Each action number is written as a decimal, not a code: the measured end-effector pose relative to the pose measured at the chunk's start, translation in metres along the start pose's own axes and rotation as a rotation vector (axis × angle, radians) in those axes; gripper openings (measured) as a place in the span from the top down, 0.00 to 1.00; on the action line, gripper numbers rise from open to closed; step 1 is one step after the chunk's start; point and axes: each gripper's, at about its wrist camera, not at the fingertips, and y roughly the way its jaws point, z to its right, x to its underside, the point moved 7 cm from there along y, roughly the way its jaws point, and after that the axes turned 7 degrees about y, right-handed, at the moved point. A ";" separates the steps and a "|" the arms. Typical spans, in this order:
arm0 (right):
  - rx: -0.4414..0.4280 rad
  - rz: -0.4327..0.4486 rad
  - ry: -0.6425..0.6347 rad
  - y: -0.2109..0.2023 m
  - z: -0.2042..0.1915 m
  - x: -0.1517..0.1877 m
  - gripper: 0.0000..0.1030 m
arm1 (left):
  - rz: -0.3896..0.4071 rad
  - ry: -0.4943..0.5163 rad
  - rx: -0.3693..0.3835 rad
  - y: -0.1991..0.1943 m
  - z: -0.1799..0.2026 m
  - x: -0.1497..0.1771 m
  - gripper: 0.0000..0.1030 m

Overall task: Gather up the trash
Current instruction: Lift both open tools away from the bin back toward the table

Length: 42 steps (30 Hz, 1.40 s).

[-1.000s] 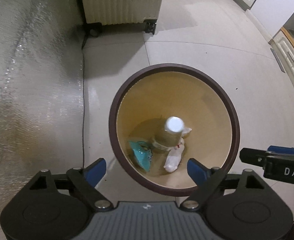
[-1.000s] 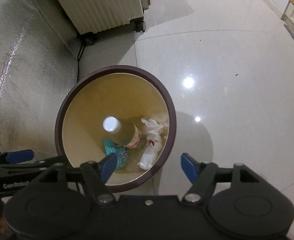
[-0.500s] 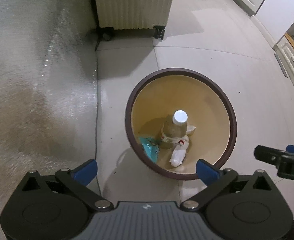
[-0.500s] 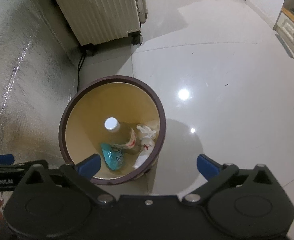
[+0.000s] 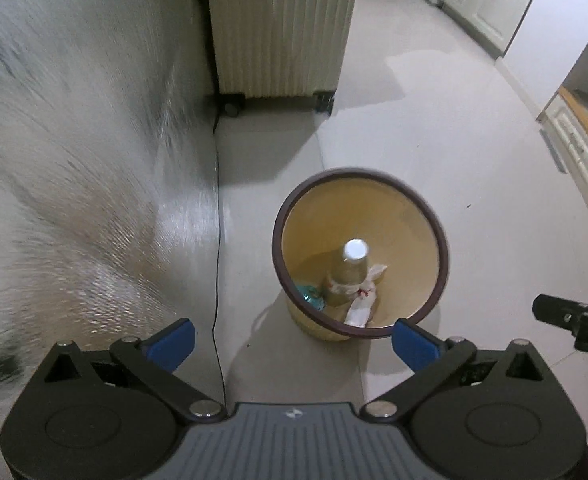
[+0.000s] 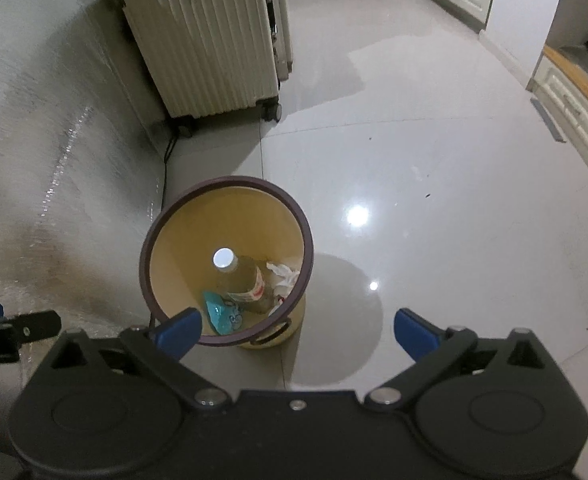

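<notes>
Left gripper [image 5: 291,338] and right gripper [image 6: 297,332]: fingers spread wide, nothing between them. Wastebasket [image 5: 414,196] on floor holds plastic bottle [image 5: 350,270], crumpled tissue [image 5: 360,312], teal wrapper [image 5: 309,295].

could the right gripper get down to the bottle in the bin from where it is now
Probably yes. The bin is open-topped with no lid, and the bottle stands cap-up near the middle. The right gripper is open, empty and above the rim. The tissue and blue wrapper crowd the bottle's base, not its neck.
</notes>
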 end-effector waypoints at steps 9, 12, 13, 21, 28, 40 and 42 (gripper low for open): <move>-0.001 0.122 0.011 -0.087 0.005 0.003 0.00 | 0.130 0.012 0.007 -0.081 0.008 -0.002 0.00; 0.004 0.173 0.001 -0.117 0.002 0.002 0.00 | 0.177 0.021 0.005 -0.109 0.010 -0.003 0.00; 0.002 0.191 -0.006 -0.128 0.001 0.002 0.00 | 0.193 0.023 0.009 -0.118 0.011 -0.003 0.00; -0.002 0.323 -0.030 -0.206 -0.006 -0.009 0.00 | 0.328 0.036 0.019 -0.192 0.014 -0.014 0.00; -0.011 0.439 -0.032 -0.272 -0.012 -0.020 0.00 | 0.454 0.047 0.017 -0.261 0.011 -0.021 0.00; -0.039 0.607 -0.074 -0.361 -0.050 -0.026 0.00 | 0.644 0.033 -0.015 -0.364 -0.025 -0.011 0.00; -0.058 0.631 -0.077 -0.371 -0.061 -0.028 0.00 | 0.667 0.027 -0.024 -0.379 -0.034 -0.009 0.00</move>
